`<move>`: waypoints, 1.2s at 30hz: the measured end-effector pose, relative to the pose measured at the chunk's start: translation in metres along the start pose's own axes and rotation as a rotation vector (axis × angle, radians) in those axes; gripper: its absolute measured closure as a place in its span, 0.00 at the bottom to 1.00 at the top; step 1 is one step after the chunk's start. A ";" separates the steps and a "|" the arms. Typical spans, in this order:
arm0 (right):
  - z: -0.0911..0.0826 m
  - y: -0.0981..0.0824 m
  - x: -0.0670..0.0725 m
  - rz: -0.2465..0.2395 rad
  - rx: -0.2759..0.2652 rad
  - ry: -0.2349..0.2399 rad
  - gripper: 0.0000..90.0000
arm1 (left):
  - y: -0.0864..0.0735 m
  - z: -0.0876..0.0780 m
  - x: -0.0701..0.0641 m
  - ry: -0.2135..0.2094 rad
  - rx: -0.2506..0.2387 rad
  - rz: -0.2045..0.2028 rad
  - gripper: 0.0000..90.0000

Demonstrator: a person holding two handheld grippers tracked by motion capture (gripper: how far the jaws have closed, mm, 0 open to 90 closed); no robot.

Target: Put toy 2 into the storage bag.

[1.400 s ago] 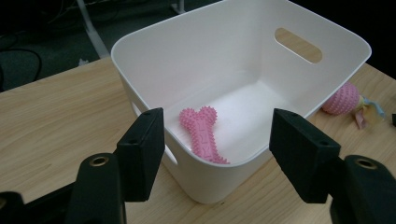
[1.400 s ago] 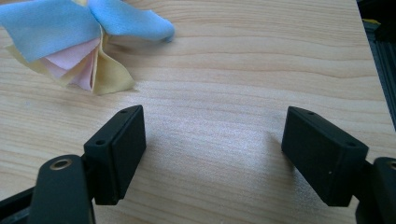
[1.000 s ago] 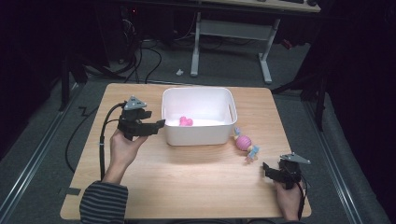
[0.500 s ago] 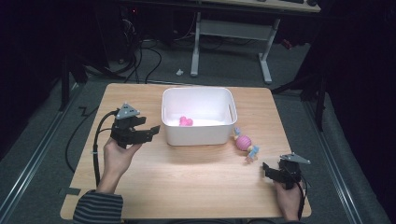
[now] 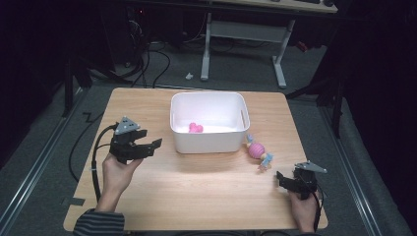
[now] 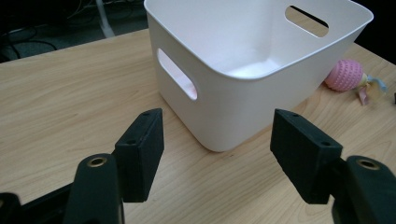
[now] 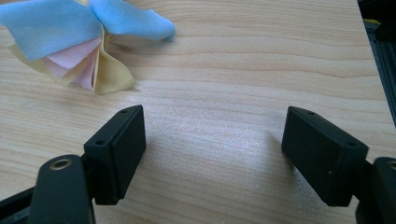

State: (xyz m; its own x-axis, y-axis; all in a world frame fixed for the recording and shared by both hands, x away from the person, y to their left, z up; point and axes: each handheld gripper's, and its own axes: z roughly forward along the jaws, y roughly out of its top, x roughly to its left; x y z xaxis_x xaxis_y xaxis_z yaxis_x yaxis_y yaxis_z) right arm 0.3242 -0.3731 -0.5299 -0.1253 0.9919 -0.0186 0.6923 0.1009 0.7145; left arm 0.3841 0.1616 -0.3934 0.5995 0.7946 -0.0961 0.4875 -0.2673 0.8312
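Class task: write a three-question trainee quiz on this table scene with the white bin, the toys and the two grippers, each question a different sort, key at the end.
1. True or false: the left gripper holds the white bin.
2. What lies inside the bin?
3. The pink ball toy with cloth tails lies: A) inside the bin, B) on the table beside the bin, C) between the right gripper jaws.

Key: 1 false, its jaws are open and empty; 2 a small pink toy; 3 B.
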 end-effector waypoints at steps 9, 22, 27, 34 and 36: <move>0.000 0.000 0.000 0.000 0.001 0.000 0.24 | -0.015 0.000 0.004 -0.003 0.021 -0.019 0.39; 0.000 0.000 0.000 0.000 -0.002 0.000 0.25 | -0.039 0.006 0.008 0.002 0.052 -0.053 0.38; 0.000 0.000 0.000 -0.002 -0.003 0.000 0.25 | -0.047 0.011 0.007 -0.007 0.067 -0.059 0.38; 0.000 0.000 0.000 -0.002 -0.003 0.000 0.25 | -0.060 0.022 0.005 -0.016 0.092 -0.080 0.38; 0.000 0.000 0.000 -0.002 -0.003 0.000 0.25 | -0.063 0.024 0.005 -0.020 0.099 -0.082 0.38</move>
State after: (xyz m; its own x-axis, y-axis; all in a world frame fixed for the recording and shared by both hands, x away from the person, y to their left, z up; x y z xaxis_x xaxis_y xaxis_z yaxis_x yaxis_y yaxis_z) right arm 0.3238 -0.3731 -0.5301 -0.1268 0.9917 -0.0202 0.6901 0.1028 0.7164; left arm 0.3720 0.1691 -0.4592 0.5670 0.8053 -0.1732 0.5953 -0.2553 0.7618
